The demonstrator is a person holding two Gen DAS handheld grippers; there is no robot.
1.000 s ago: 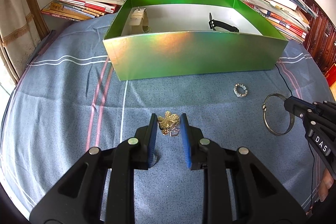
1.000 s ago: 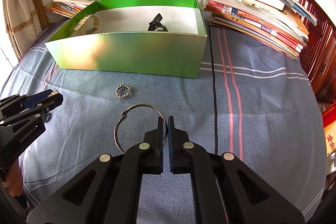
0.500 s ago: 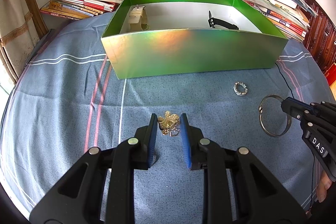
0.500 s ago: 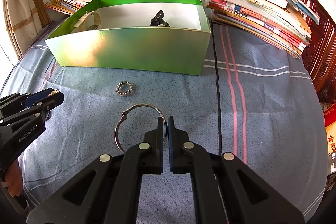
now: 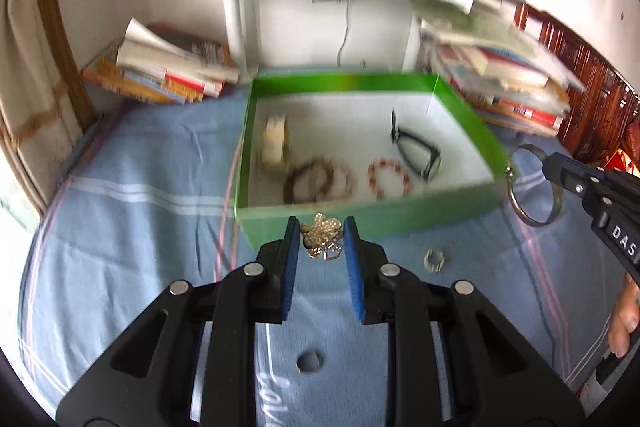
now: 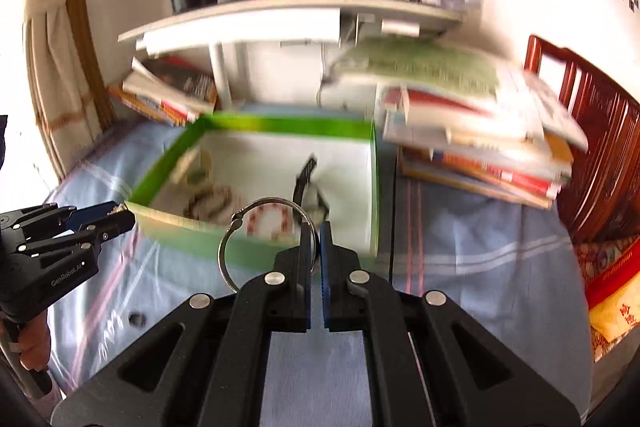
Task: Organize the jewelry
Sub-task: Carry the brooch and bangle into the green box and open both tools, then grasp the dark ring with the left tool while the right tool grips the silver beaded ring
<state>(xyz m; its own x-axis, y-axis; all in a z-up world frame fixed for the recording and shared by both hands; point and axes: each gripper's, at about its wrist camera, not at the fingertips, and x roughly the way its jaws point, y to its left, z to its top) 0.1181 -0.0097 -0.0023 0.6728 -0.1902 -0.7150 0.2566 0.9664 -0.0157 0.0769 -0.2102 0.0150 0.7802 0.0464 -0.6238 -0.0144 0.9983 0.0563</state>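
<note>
A gold flower brooch (image 5: 322, 230) is clamped between the fingers of the left gripper (image 5: 322, 241), at 6 o'clock of the green box (image 5: 360, 223), while a silver ring (image 6: 266, 239) is pinched by the closed right gripper (image 6: 315, 247) over the box's near wall.

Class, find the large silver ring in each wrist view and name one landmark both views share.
Left wrist view: silver ring at the right edge, pinched in the right claw.
Right wrist view: silver ring at centre, in the right claw.
Shared landmark: green box.
</note>
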